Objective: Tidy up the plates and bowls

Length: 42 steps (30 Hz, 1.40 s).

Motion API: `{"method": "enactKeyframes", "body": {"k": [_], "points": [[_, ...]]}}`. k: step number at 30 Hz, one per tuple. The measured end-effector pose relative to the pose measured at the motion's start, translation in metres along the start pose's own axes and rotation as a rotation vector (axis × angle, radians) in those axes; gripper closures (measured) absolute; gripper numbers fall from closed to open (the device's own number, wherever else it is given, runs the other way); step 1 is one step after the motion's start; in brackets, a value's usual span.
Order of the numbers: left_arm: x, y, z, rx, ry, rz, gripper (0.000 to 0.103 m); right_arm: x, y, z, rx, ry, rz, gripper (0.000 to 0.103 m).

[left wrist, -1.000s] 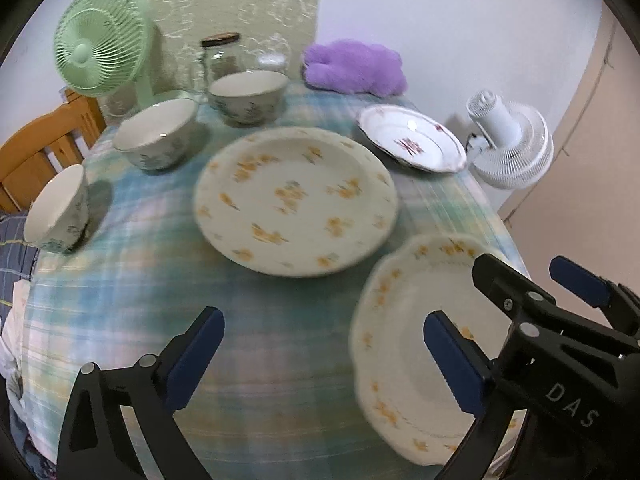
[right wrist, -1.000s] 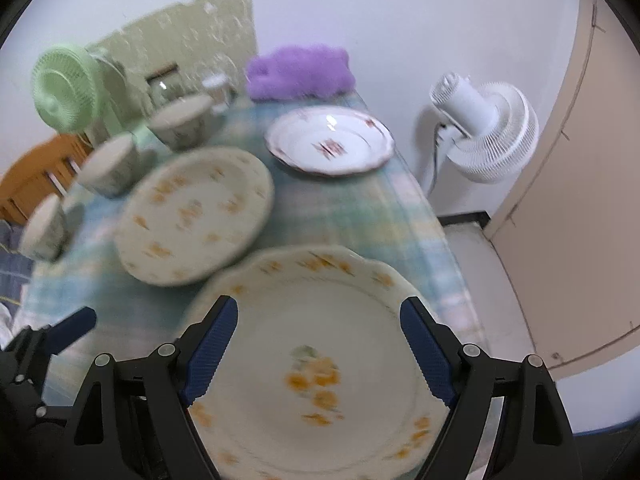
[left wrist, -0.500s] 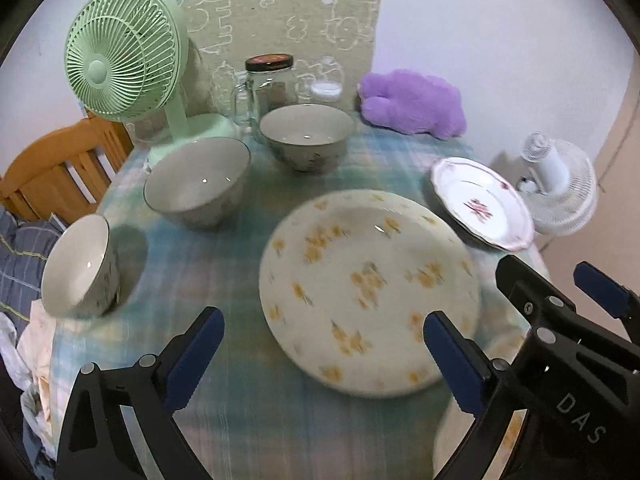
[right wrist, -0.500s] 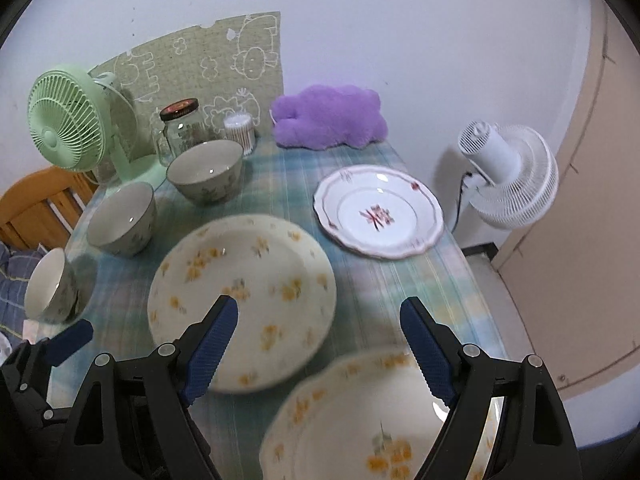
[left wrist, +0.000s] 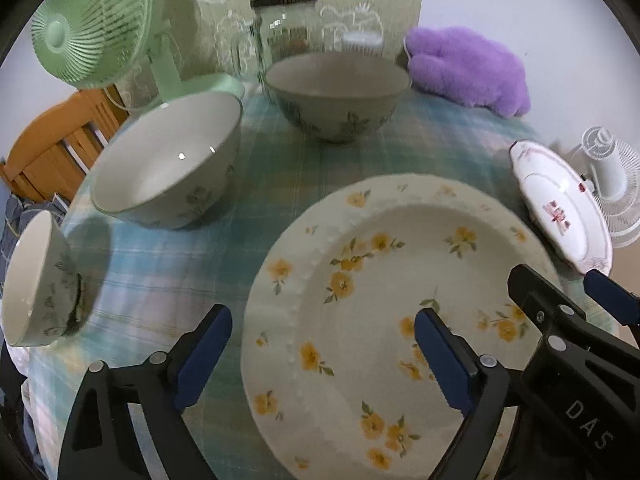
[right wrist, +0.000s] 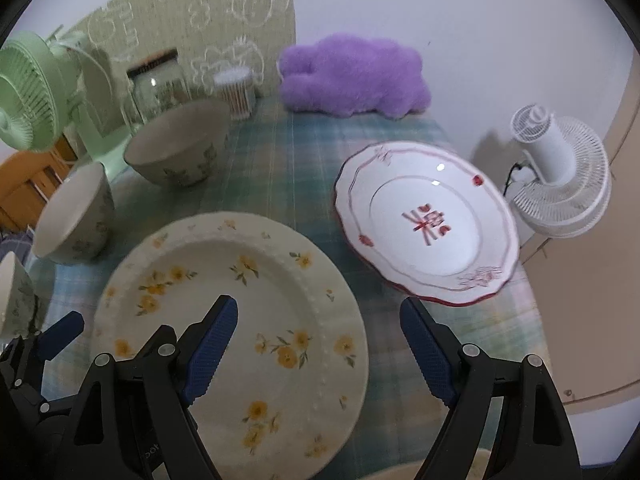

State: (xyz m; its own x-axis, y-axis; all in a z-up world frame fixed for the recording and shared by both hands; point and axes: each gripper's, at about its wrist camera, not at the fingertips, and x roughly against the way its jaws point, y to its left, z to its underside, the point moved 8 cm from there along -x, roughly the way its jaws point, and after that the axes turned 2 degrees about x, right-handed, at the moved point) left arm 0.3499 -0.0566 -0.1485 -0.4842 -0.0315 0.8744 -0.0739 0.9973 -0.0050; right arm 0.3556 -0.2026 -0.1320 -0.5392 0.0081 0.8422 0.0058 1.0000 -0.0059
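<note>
A cream plate with yellow flowers (left wrist: 384, 300) (right wrist: 248, 312) lies on the checked tablecloth under both grippers. A white plate with red trim (right wrist: 428, 228) (left wrist: 560, 208) lies to its right. Three floral bowls stand on the left: far (left wrist: 336, 96) (right wrist: 180, 148), middle (left wrist: 168, 164) (right wrist: 76, 216) and near (left wrist: 36, 280). My left gripper (left wrist: 324, 360) is open and empty above the flowered plate's left rim. My right gripper (right wrist: 320, 348) is open and empty above that plate's right edge. The rim of another plate (right wrist: 412, 472) shows at the bottom of the right wrist view.
A green fan (left wrist: 92, 28), a glass jar (left wrist: 284, 28) and a purple plush (left wrist: 468, 68) stand along the back of the table (left wrist: 160, 264). A white fan (right wrist: 560, 176) stands beyond the right edge. A wooden chair (left wrist: 52, 148) is at the left.
Both grippers have moved forward over the table, from above the near flowered plate to above the middle one. Bowls and red-trim plate now appear closer. Both stay open.
</note>
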Motion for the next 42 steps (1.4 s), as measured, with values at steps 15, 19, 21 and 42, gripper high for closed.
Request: {"method": "enactKeyframes", "body": {"k": [15, 19, 21, 42], "points": [[-0.012, 0.006, 0.003, 0.008, 0.047, 0.014, 0.024, -0.019, 0.005, 0.004, -0.024, 0.059, -0.008, 0.035], [-0.009, 0.017, 0.009, -0.001, 0.059, 0.002, 0.025, -0.015, 0.013, 0.010, -0.039, 0.082, -0.043, 0.035], [-0.006, 0.021, 0.012, -0.009, 0.062, 0.009, 0.027, -0.014, 0.017, 0.014, -0.036, 0.084, -0.056, 0.035], [0.002, 0.021, 0.010, -0.007, 0.002, -0.006, 0.028, -0.016, 0.019, 0.018, 0.033, 0.084, 0.018, 0.048]]}}
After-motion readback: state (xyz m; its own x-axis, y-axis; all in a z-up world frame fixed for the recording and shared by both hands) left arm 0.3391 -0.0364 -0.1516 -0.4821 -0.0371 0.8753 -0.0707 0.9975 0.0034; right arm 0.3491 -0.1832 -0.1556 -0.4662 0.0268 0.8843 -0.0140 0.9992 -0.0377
